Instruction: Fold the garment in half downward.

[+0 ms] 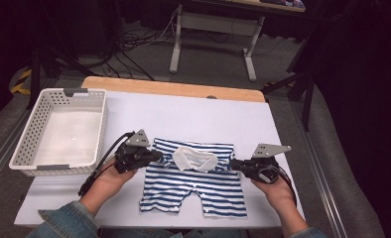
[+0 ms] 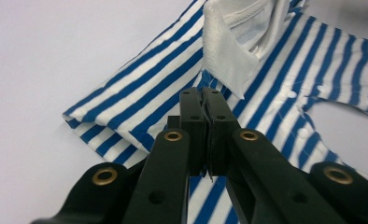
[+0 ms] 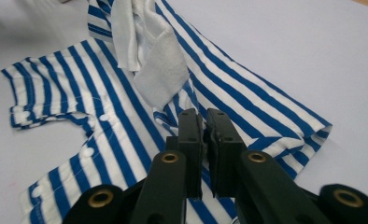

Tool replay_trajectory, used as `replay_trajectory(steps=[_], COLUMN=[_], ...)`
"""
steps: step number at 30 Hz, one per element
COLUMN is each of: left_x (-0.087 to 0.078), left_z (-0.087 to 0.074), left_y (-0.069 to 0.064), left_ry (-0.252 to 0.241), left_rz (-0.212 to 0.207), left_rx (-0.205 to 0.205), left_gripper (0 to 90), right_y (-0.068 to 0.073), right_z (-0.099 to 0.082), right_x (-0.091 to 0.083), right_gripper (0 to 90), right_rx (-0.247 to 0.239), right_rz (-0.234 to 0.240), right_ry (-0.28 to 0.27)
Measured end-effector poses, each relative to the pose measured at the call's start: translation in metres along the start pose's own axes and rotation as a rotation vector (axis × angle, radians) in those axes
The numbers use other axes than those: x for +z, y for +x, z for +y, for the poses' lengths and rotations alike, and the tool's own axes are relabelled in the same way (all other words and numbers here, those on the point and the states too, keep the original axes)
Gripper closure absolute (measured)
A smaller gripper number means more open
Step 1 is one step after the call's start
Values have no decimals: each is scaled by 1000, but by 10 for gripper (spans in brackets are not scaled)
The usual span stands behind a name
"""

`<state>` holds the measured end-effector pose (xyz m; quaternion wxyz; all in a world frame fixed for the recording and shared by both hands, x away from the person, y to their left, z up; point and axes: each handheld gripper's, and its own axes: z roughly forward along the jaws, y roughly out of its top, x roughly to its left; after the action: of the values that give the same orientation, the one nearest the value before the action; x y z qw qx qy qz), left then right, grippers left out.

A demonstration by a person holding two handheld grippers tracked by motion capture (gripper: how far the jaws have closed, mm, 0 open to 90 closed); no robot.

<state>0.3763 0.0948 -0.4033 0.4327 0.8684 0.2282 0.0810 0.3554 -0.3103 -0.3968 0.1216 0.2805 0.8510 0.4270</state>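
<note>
Fingers of your left gripper: clamped on striped romper shoulder, flat on white surface. Left gripper view: cloth pinched. Right gripper view: right gripper pinching opposite shoulder beside white collar.

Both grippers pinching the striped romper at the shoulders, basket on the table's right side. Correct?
Not quite: the basket sits on the table's left side, as the high view shows. The rest holds: the left gripper and right gripper are each shut on the striped romper near the shoulders, either side of its white collar.
</note>
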Motion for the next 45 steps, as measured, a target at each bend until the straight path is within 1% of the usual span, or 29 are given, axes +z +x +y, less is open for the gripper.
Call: replay_trajectory(steps=[3, 4, 6, 9, 14, 17, 20, 21, 22, 23, 24, 25, 26, 27, 29, 30, 31, 32, 33, 35, 36, 37, 38, 39, 40, 41, 42, 43, 45], left_x=[-6, -6, -9, -10, -10, -11, -11, -11, -11, -12, -13, -13, -15, -17, -19, -19, -17, -17, -14, -10, -10, -3, -1, -1, 2, 6, 8, 13, 18], left_z=[-2, -2, -5, -11, -19, -26, -32, -32, -36, -38, -39, -39, -38, -37, -34, -32, -28, -28, -22, -17, -17, -13, -12, -12, -10, -8, -7, -5, -3], left_y=[-10, -10, -17, -23, -28, -30, -32, -32, -34, -35, -34, -34, -33, -31, -29, -28, -26, -26, -24, -20, -20, -15, -13, -13, -10, -6, -4, 3, 9], left_ry=[-1, -1, -1, 17, 29, 39, 49, 49, 57, 56, 47, 47, 30, 8, -20, -28, -38, -38, -46, -39, -39, -42, -43, -43, -40, -34, -31, -28, -17], left_rz=[-6, -6, -17, -35, -50, -71, -118, -118, -144, -161, -167, -167, -177, -182, -177, -163, -128, -128, -81, -47, -47, -15, -3, -3, 12, 29, 37, 45, 60], left_rx=[25, 25, 28, 35, 24, 16, 7, 7, 6, 6, 6, 6, -6, -10, -25, -29, -28, -28, -27, -28, -28, -42, -47, -47, -55, -66, -71, -89, -102], left_gripper=[882, 882, 882, 882, 882, 882, 880, 876, 876, 842, 786, 743, 743, 710, 649, 614, 541, 503, 449, 410, 391, 336, 299, 284, 284, 261, 238, 231, 223], right_y=[9, 9, 17, 22, 28, 30, 33, 33, 34, 35, 36, 36, 36, 35, 35, 35, 32, 32, 29, 24, 21, 17, 14, 12, 12, 8, 3, -3, -9], right_z=[-2, -2, -6, -10, -21, -26, -31, -31, -33, -36, -36, -36, -36, -35, -30, -28, -22, -22, -18, -15, -13, -12, -11, -11, -11, -10, -10, -9, -9], right_x=[-9, -9, -15, -16, -17, -20, -21, -21, -22, -24, -26, -27, -27, -29, -29, -28, -25, -25, -21, -17, -15, -12, -10, -7, -7, -4, 0, 6, 12], right_gripper=[849, 849, 850, 850, 850, 850, 845, 845, 840, 793, 730, 698, 698, 681, 622, 585, 515, 515, 431, 371, 347, 307, 292, 281, 281, 266, 258, 256, 256], right_rx=[-18, -18, -27, -34, -42, -41, -38, -38, -41, -44, -46, -47, -47, -43, -47, -48, -47, -47, -35, -16, -6, -2, 4, 11, 11, 23, 33, 42, 52], right_rz=[8, 8, 14, 22, 31, 42, 73, 73, 75, 101, 113, 115, 115, 129, 121, 113, 98, 98, 76, 58, 50, 33, 17, 10, 10, 2, -10, -29, -45], right_ry=[-10, -10, -14, -9, 6, 4, 9, 9, 10, 5, -5, -17, -17, -31, -50, -54, -65, -65, -78, -88, -94, -102, -100, -98, -98, -94, -86, -73, -58])
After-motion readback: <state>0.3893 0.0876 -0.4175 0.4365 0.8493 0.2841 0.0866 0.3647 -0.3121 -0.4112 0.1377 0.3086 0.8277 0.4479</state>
